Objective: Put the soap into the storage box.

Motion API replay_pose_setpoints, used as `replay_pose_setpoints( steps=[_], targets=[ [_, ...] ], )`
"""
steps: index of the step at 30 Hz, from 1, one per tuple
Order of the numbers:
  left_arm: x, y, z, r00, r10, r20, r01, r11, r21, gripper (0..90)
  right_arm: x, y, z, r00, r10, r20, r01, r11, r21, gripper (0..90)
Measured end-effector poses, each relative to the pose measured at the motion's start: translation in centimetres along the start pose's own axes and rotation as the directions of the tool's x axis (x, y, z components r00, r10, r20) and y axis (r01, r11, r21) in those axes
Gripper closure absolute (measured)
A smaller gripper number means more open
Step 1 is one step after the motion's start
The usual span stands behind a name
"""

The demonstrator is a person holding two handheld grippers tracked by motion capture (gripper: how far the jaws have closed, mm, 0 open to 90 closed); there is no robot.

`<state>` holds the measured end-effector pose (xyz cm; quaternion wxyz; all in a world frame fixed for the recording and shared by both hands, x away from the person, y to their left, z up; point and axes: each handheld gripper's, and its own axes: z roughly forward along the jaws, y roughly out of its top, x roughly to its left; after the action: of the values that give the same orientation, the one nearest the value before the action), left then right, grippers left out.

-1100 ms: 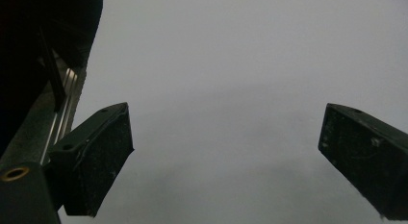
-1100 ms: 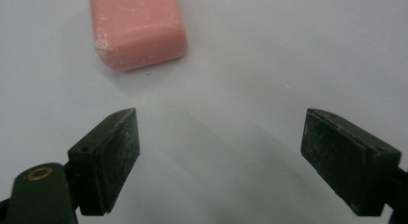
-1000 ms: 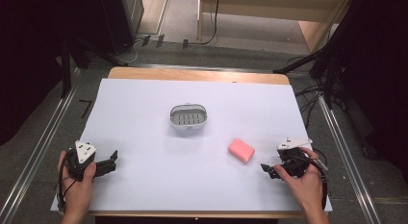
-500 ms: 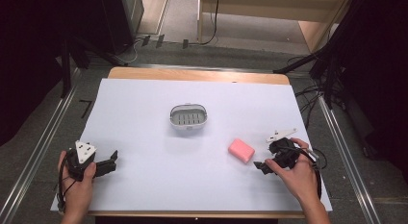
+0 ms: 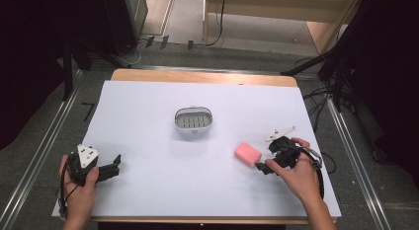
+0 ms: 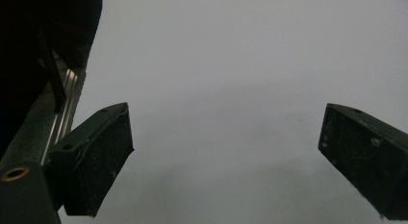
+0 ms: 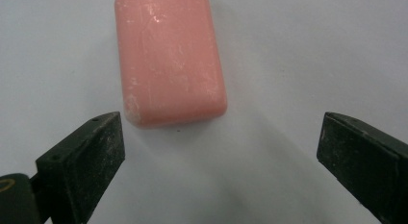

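Note:
A pink bar of soap lies flat on the white table sheet, right of the middle. My right gripper sits just to its right, low over the sheet and open. In the right gripper view the soap lies just beyond the wide-apart jaws, nearer the left one, with nothing between them. A small white soap dish with a slotted grey insert stands near the table's middle. My left gripper rests at the front left, held in a hand, open over bare sheet.
The white sheet covers most of the wooden table. Metal rails run along both sides on the floor. Cables lie off the right edge. Dark equipment stands at both far corners.
My right gripper has moved left and forward across the sheet toward the pink soap and now sits right beside it. The left gripper has stayed put.

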<state>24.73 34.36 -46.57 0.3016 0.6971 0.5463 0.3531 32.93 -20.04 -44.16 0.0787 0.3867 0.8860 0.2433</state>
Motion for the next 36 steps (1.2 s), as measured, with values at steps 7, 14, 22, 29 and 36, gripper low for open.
replay_pose_setpoints(
  steps=[7,14,22,29,36],
  targets=[
    [0.0,0.0,0.0,1.0000,0.002,0.000,-0.002,1.0000,-0.001,5.4,0.3,0.9,0.4,1.0000,0.001,-0.005,-0.001,1.000,0.010,2.6],
    [0.0,0.0,0.0,1.0000,0.001,0.001,-0.001,1.0000,0.000,5.4,0.7,1.8,0.9,1.0000,-0.005,-0.008,0.005,1.000,0.020,1.3],
    [0.0,0.0,0.0,1.0000,0.003,0.001,-0.003,1.0000,0.002,5.4,0.9,2.5,1.3,0.9998,-0.013,-0.015,0.014,0.999,0.039,1.3],
    [0.0,0.0,0.0,1.0000,0.002,0.002,-0.002,1.0000,0.002,5.4,1.2,3.1,1.6,0.9994,-0.023,-0.027,0.025,0.998,0.061,1.7],
    [0.0,0.0,0.0,1.0000,0.000,0.004,0.000,1.0000,0.001,5.4,1.5,3.8,2.2,0.9978,-0.047,-0.046,0.050,0.996,0.074,7.7]
  ],
)
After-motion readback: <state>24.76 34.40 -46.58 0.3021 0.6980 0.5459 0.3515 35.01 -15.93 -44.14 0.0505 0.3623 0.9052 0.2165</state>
